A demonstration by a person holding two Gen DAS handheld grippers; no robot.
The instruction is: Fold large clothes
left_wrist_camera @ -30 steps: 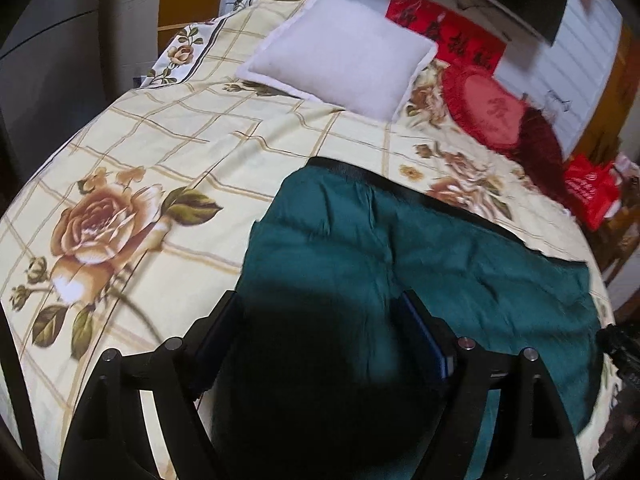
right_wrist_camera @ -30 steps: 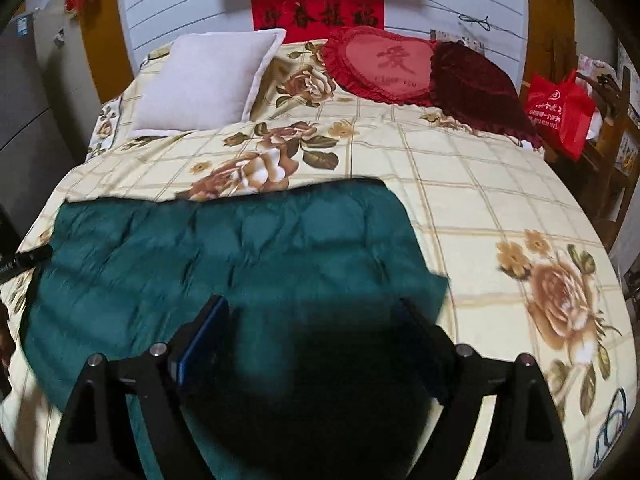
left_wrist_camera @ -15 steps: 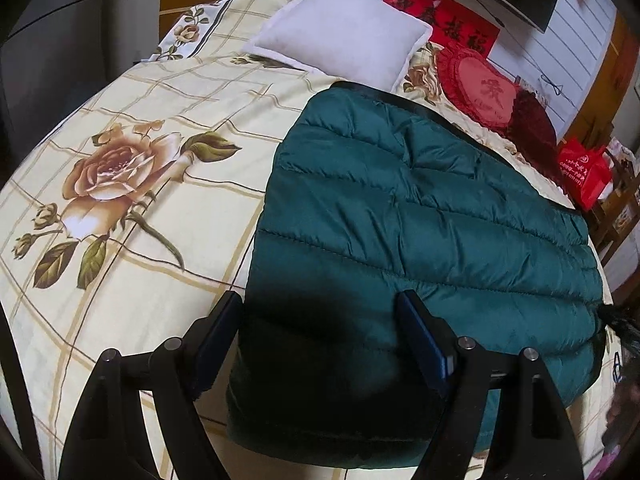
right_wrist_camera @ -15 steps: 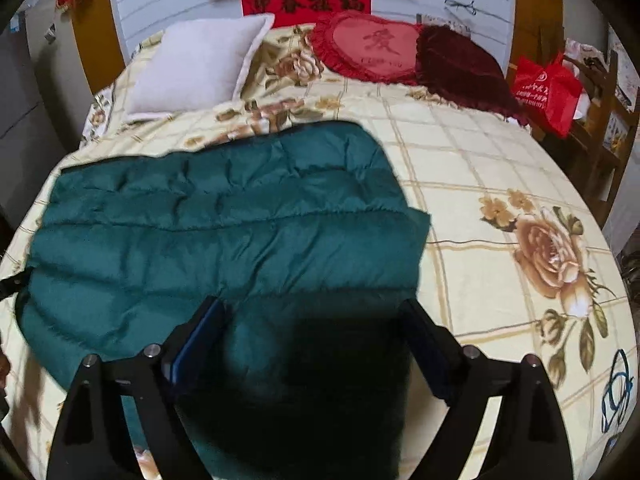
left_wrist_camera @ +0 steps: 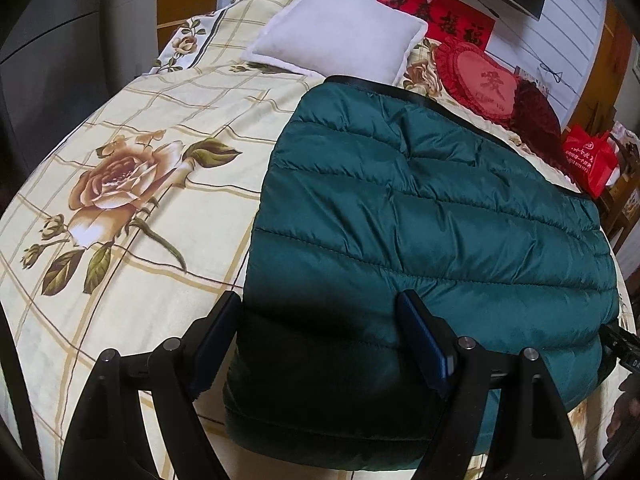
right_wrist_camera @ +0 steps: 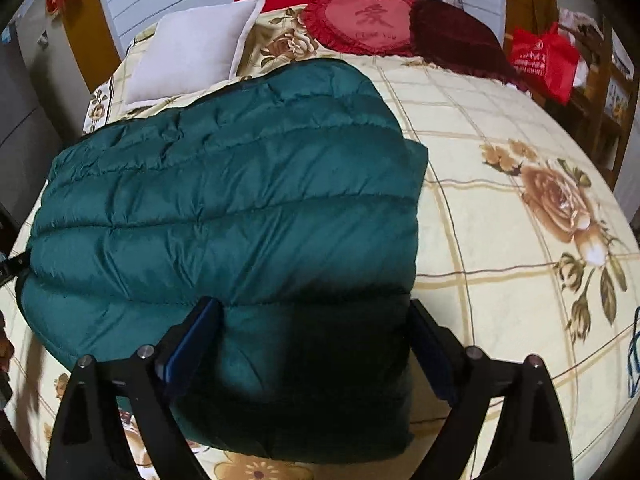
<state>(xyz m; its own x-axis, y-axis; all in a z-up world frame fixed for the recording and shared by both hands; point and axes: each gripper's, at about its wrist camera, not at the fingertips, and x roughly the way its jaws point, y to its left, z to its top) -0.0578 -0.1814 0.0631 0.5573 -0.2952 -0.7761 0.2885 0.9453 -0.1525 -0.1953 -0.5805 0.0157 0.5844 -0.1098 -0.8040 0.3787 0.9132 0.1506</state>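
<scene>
A dark green quilted down jacket (left_wrist_camera: 420, 216) lies flat on the floral bed as a folded rectangle; it also shows in the right wrist view (right_wrist_camera: 224, 208). My left gripper (left_wrist_camera: 320, 332) is open and empty, hovering above the jacket's near left corner. My right gripper (right_wrist_camera: 316, 340) is open and empty, above the jacket's near right corner. A black trim edge (left_wrist_camera: 384, 88) runs along the jacket's far side. The tip of the right gripper (left_wrist_camera: 620, 346) shows at the right edge of the left wrist view.
The bed has a cream cover (left_wrist_camera: 120, 184) with rose prints. A white pillow (left_wrist_camera: 336, 32), a red heart cushion (left_wrist_camera: 480, 80) and a dark red cushion (right_wrist_camera: 452, 32) lie at the head. A red bag (right_wrist_camera: 544, 60) stands beside the bed at the right.
Both grippers have pulled back and up from the jacket. The jacket now shows wholly, lying flat, with its near edge below the open fingers.
</scene>
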